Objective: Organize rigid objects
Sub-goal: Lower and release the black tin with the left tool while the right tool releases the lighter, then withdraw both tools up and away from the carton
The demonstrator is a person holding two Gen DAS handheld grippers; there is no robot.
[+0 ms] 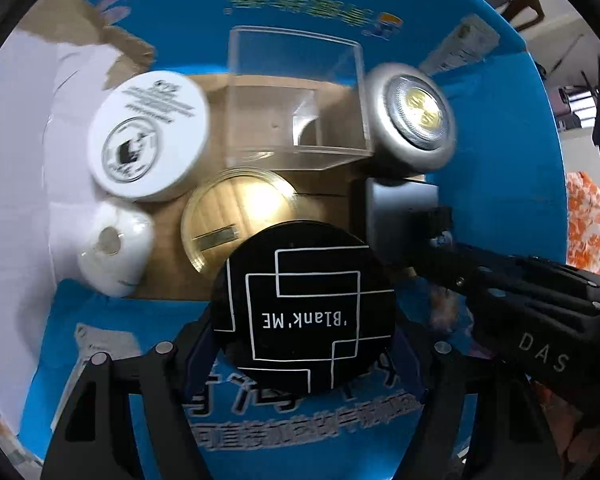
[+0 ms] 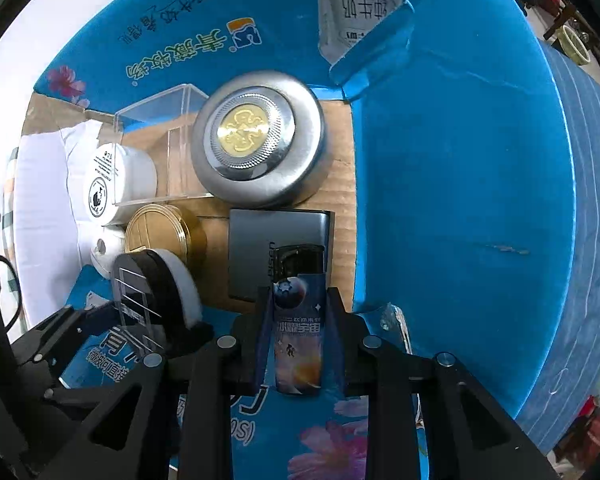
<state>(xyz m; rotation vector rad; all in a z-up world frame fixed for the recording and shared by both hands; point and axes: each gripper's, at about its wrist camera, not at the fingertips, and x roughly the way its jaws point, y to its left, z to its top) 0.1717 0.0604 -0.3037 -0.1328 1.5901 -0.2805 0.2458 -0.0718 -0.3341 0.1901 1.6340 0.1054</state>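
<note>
A black round compact printed "Blank'ME" sits between the fingers of my left gripper, which is shut on it just above the near edge of the blue carton. My right gripper is shut on a blue space-print lighter, held upright over a grey flat power bank on the carton floor. In the left wrist view the right gripper reaches in from the right. In the right wrist view the left gripper and the compact show at lower left.
Inside the carton lie a silver round tin, a clear acrylic box, a white jar, a gold-lidded jar and a small white object. Blue flaps stand up around them. A milk pouch lies beyond.
</note>
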